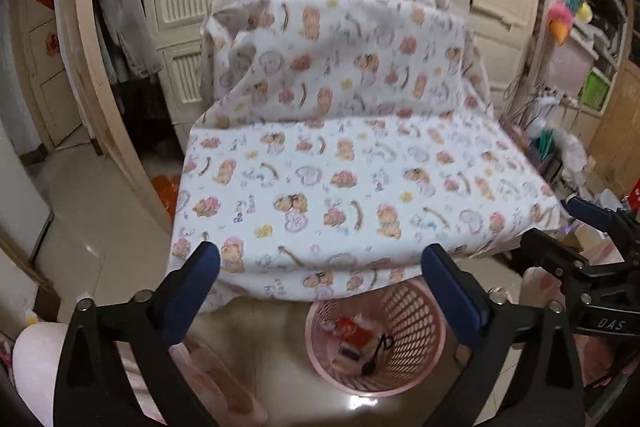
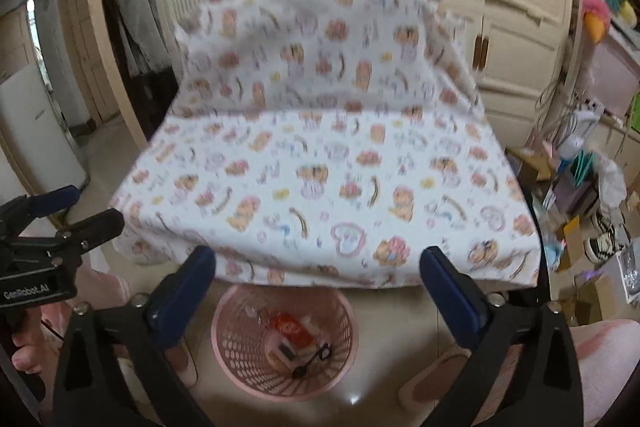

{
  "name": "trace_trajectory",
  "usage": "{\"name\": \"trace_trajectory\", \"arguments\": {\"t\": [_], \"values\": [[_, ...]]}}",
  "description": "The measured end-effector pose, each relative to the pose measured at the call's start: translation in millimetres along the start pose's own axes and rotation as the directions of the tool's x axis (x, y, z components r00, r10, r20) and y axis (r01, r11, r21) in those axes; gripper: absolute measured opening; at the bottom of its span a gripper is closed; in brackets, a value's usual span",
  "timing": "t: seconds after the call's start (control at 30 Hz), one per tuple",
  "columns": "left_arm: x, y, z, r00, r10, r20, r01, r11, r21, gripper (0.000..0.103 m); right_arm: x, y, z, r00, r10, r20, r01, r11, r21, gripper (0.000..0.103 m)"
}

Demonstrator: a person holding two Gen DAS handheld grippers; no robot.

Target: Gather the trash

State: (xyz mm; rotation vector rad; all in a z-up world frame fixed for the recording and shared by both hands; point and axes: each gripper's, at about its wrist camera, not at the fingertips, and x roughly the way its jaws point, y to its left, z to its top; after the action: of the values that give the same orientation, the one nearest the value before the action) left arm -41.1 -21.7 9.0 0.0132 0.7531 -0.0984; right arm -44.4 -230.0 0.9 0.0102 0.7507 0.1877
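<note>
A pink mesh waste basket (image 1: 416, 311) stands on the tiled floor just under the front edge of a table covered with a bear-print cloth (image 1: 340, 195). Inside it lie a red wrapper (image 1: 354, 333), a black plastic spoon (image 1: 376, 355) and other small scraps. My left gripper (image 1: 320, 259) is open and empty, above and just left of the basket. My right gripper (image 2: 318, 259) is open and empty, above the basket (image 2: 236, 327), where the red wrapper (image 2: 290, 327) and spoon (image 2: 310, 361) also show. Each gripper shows at the edge of the other's view.
Cream wardrobe doors (image 1: 508, 11) stand behind the table. Clothes (image 1: 120, 27) hang at the left. Cluttered shelves and boxes (image 2: 580, 207) fill the right side. A white appliance (image 2: 36, 131) stands at the left. The person's pink-clad knees (image 2: 608, 359) flank the basket.
</note>
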Motion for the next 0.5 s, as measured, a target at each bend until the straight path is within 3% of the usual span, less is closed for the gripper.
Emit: {"name": "trace_trajectory", "arguments": {"t": [0.1, 0.27, 0.4, 0.5], "values": [[2.6, 1.6, -1.4, 1.000, -0.029, 0.000, 0.029, 0.999, -0.035, 0.102, -6.8, 4.0, -2.2, 1.000, 0.003, 0.030, -0.002, 1.000, -0.030, 0.103], [1.7, 2.2, -3.6, 0.999, 0.042, 0.032, -0.041, 0.999, -0.029, 0.102, 1.9, 10.2, -7.2, 0.999, -0.035, 0.022, 0.037, 0.996, -0.084, 0.103], [5.7, 7.2, -6.0, 1.000, 0.025, 0.016, -0.024, 0.999, -0.044, 0.102, 9.6, 10.6, -11.7, 0.998, -0.057, 0.006, 0.058, 0.995, -0.086, 0.103], [6.4, 5.9, -6.7, 0.998, 0.051, 0.023, -0.051, 0.998, -0.034, 0.102, 11.3, 11.0, -13.0, 0.996, -0.089, 0.012, 0.089, 0.992, -0.092, 0.103]]}}
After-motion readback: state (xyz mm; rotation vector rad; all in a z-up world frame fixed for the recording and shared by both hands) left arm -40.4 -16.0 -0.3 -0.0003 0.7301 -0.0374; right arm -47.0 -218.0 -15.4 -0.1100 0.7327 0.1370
